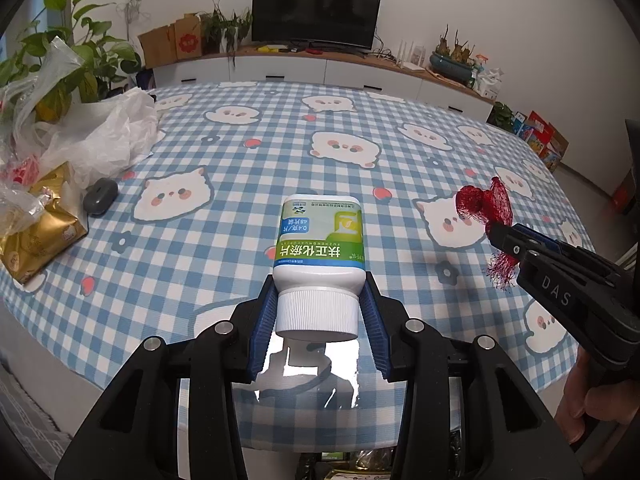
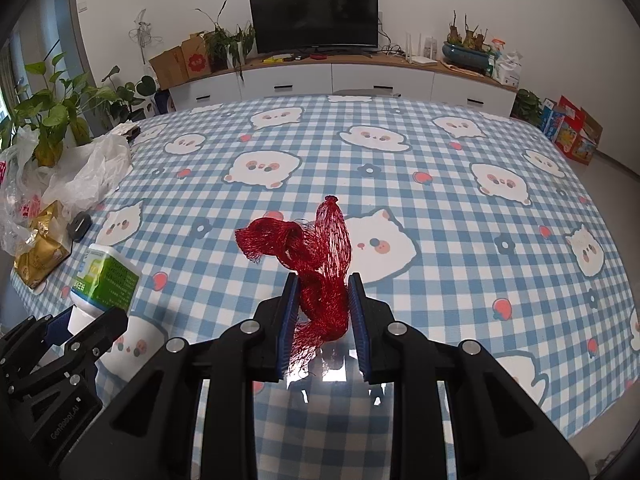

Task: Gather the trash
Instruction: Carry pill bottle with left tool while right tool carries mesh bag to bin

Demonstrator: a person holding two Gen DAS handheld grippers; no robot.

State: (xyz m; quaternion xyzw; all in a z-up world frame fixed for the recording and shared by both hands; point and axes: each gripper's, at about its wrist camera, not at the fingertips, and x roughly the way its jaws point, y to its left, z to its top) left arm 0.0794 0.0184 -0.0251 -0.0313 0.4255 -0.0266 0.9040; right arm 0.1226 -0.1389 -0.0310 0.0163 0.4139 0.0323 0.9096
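My left gripper [image 1: 320,284] is shut on a white pill bottle [image 1: 320,240] with a green label, its ribbed white cap toward the camera, held above the table. The same bottle [image 2: 106,276] shows at the lower left of the right wrist view, in the left gripper [image 2: 90,312]. My right gripper [image 2: 322,280] is shut on a bunched red mesh net [image 2: 316,252], which sticks up past the blue pads. In the left wrist view that net [image 1: 486,204] hangs from the right gripper [image 1: 500,236] at the right, with a hand below it.
A blue checked tablecloth [image 1: 240,152] with cat prints covers the table. At its left lie crumpled plastic bags [image 1: 100,136], a gold packet [image 1: 36,236] and a grey mouse-like object [image 1: 100,196]. Potted plants [image 2: 52,112], a TV [image 2: 314,16] and a white cabinet stand behind.
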